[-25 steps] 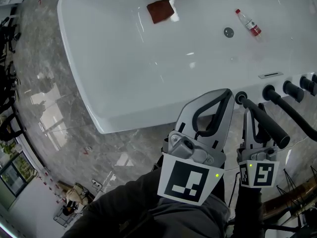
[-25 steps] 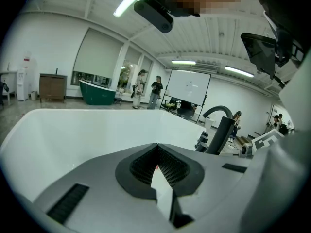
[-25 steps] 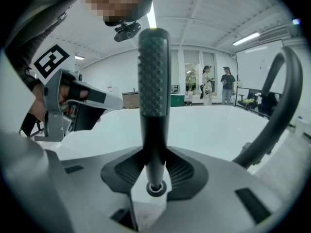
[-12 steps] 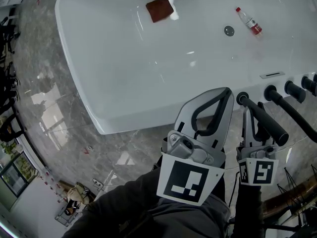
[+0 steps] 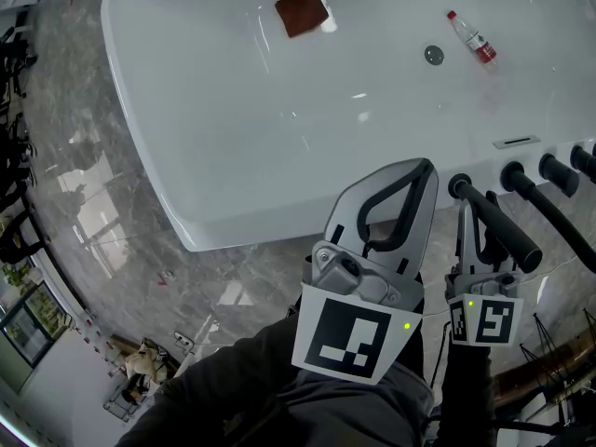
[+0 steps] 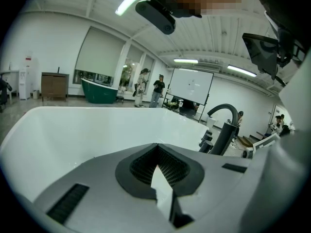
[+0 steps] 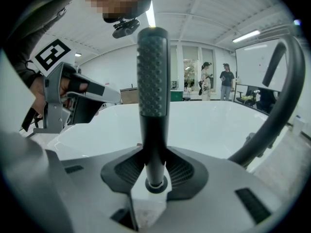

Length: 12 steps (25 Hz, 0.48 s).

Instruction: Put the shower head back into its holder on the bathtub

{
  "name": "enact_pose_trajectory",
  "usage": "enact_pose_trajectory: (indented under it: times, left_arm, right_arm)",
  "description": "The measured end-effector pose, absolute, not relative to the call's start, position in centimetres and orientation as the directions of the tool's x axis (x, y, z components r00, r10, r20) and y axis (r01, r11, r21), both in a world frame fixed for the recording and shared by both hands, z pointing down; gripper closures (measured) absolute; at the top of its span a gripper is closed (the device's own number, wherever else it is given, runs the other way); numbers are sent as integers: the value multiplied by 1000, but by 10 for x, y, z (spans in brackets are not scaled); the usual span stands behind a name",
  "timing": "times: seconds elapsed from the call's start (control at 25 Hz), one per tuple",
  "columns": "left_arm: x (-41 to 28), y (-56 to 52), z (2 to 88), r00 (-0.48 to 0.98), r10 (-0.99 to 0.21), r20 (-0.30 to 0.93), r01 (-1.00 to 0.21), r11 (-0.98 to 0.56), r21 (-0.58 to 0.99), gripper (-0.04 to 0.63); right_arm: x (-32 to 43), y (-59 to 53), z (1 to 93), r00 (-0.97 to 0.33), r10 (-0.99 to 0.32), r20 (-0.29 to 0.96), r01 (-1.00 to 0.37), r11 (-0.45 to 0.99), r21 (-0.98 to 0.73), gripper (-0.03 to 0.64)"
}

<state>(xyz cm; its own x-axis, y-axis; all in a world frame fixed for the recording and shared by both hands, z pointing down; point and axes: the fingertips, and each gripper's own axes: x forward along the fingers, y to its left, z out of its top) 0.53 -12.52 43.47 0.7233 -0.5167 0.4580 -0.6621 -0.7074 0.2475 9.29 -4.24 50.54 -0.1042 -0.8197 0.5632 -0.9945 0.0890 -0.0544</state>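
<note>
Barely any change vs 1 s ago: both tongs and the shower head sit about where they were. The head cam has tipped a touch, so the tub contents ride slightly higher in frame.

Nearest, at the person's dark sleeve, the left tongs [image 6: 156, 149] have tips together w/ nothing between them, hovering over the tub rim. Just beside them on the right, the right tongs [image 7: 154, 165] are clamped on the foot of the black shower head [image 7: 152, 81], pads against both its sides. Its long axis runs steeply up: foot down at the rim, knurled end up toward the person, leaning back & to the right in the head view. The foot meets the black ring of the holder [image 5: 456, 185] on the rim; can't tell how deep it sits.

Just right of that ring a black curved spout [image 5: 549, 214] rises close beside the shower head, then two black knobs [image 5: 556, 170] along the same rim.

Farther, inside the white bathtub [image 5: 279, 128]: a drain [image 5: 434, 55], a small bottle [image 5: 470, 37] w/ red label lying near it, and a brown cloth [image 5: 301, 12] well apart to the left. Grey marble floor [image 5: 93, 203] surrounds the tub. Far bkgd: a green tub [image 6: 99, 89], a whiteboard [image 6: 192, 86], people standing.
</note>
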Motion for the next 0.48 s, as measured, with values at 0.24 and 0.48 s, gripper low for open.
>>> enact_pose_trajectory:
  times: [0.24, 0.48]
  left_arm:
    - [4, -127, 438, 723, -514, 462, -663, -706, 251, 592]
    - [3, -127, 442, 719, -514, 468, -666, -702, 252, 592]
  right_arm:
    - [92, -43, 510, -104, -815, 570, -995, 90, -53, 477]
    - [93, -43, 517, -102, -814, 572, -995, 91, -47, 477]
